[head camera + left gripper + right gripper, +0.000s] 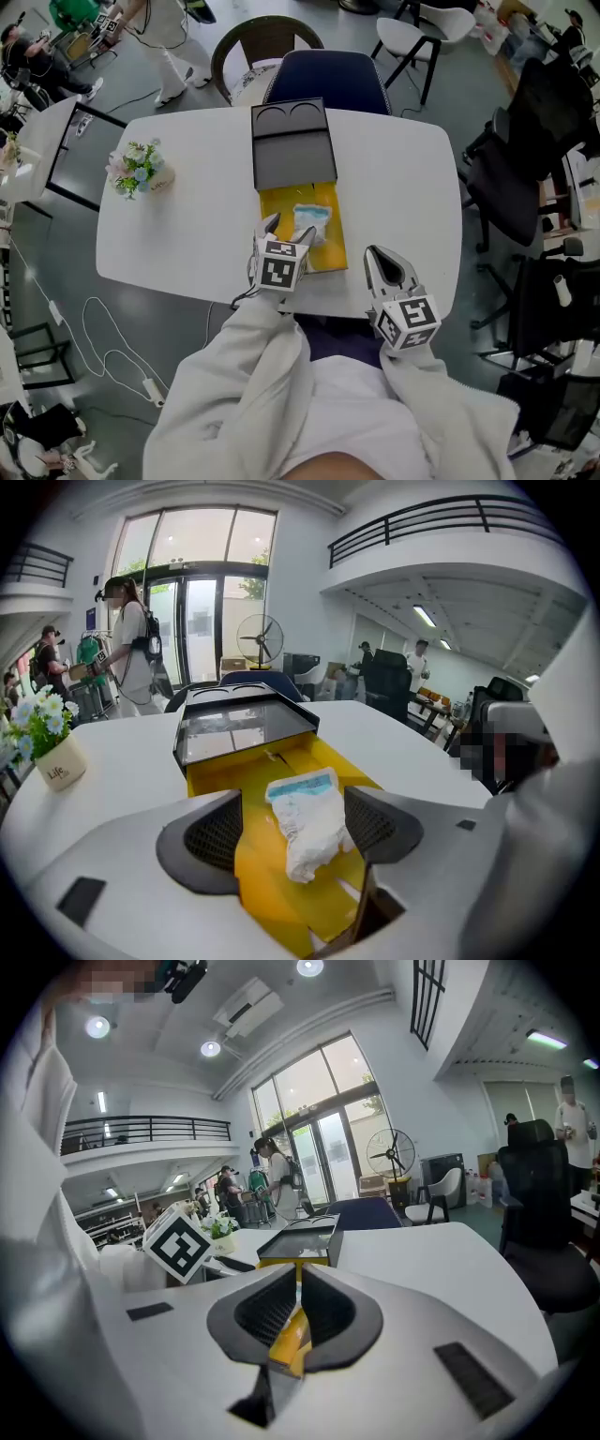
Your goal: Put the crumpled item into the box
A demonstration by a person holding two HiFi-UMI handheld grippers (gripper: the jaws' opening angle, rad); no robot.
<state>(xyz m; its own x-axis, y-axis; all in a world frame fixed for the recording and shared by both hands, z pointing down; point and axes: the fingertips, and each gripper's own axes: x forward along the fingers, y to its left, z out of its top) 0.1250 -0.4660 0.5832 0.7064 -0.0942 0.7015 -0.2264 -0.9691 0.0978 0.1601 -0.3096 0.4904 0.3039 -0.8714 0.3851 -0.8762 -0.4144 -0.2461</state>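
White table [187, 225] carries the yellow box [328, 251]; crumpled item [311, 221] lies inside it. Left gripper view shows plainly: left gripper [292, 808] fingers wide, item loose between. Right gripper [298, 1279] fingers nearly together; yellow sliver in gap, unidentifiable.

The room is big and bright, with white walls and a grey floor [66, 281]. A white table [187, 225] stands in the middle. On its far side are a dark blue chair [326, 75] and a round brown chair [246, 42]. Black chairs [520, 178] crowd the right. A pot of flowers [139, 171] sits on the table's left. Tall glass doors [202, 611] let in daylight, with a fan [260, 637] near them. A black balcony rail [441, 522] runs up high. Round lights [211, 1049] shine on the ceiling.
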